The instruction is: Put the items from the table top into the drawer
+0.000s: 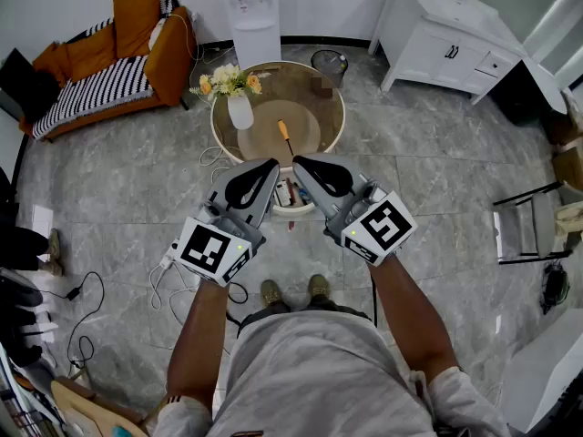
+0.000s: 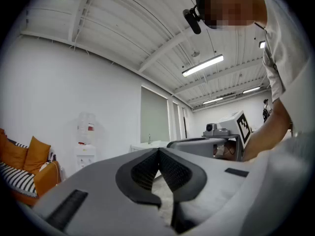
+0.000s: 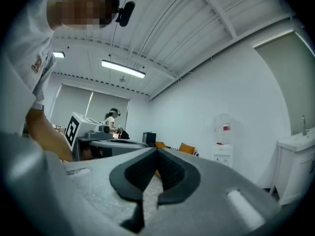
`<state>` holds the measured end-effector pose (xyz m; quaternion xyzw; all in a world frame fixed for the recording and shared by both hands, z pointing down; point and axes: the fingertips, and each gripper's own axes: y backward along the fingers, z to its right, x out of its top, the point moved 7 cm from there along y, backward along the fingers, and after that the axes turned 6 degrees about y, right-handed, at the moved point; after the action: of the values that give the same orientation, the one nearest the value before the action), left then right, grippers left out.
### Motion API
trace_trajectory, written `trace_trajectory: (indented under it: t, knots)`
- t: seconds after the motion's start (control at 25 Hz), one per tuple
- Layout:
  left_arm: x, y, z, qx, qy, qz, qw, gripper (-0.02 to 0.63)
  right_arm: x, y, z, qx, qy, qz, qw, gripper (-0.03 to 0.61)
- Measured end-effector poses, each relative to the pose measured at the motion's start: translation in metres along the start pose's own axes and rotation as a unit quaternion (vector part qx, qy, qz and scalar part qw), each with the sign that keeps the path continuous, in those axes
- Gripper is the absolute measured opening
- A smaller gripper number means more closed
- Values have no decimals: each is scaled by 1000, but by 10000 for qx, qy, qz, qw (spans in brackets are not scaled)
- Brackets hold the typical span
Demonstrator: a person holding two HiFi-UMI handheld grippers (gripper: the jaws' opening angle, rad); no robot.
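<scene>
With the left gripper [image 1: 266,173] and right gripper [image 1: 305,169] held level over the open drawer [image 1: 301,209] at the round table's [image 1: 217,133] near edge, jaws together on nothing, one needed opening before reaching the orange-handled screwdriver [image 1: 284,135] lying mid-table.
</scene>
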<state>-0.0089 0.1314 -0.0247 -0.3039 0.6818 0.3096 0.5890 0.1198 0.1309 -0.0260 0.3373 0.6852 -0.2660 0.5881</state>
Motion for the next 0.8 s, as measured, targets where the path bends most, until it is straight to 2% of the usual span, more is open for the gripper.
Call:
trace_trajectory:
  t: [0.48,0.8]
  knots:
    - [-5,16,-19,-103,-33,77,9999,0,2,-21,-16,-38,116,-44,9999,0]
    - [-8,31,-36,-137,-44,95,9999,0,-4,-35,-25,-258,86,-121,9996,1]
